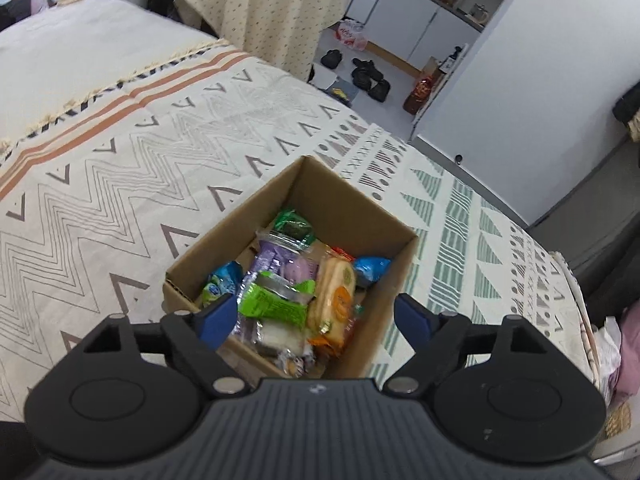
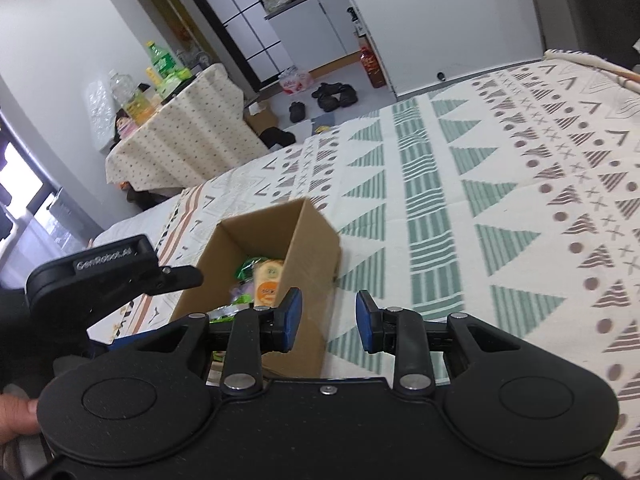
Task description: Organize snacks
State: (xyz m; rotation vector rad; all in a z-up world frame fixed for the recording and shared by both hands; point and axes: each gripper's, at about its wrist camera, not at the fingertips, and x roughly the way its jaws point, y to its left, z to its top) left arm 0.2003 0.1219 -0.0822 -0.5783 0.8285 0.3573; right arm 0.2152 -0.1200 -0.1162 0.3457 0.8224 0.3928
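An open cardboard box [image 1: 352,204] sits on the patterned bedspread and holds several snack packets: a green packet [image 1: 272,304], an orange biscuit packet [image 1: 336,300], a purple one [image 1: 280,260] and blue ones [image 1: 370,268]. My left gripper [image 1: 316,318] hovers open and empty just above the box's near side. In the right wrist view the box [image 2: 312,248] is left of centre, with the biscuit packet [image 2: 268,284] showing inside. My right gripper [image 2: 328,318] is open and empty beside the box's right wall. The left gripper's body [image 2: 104,276] shows at the left.
The bedspread [image 2: 500,200] stretches wide to the right of the box and to its left [image 1: 100,200]. Beyond the bed's edge are a cloth-covered table with bottles [image 2: 180,128], shoes on the floor [image 1: 368,76] and white cabinets [image 1: 420,24].
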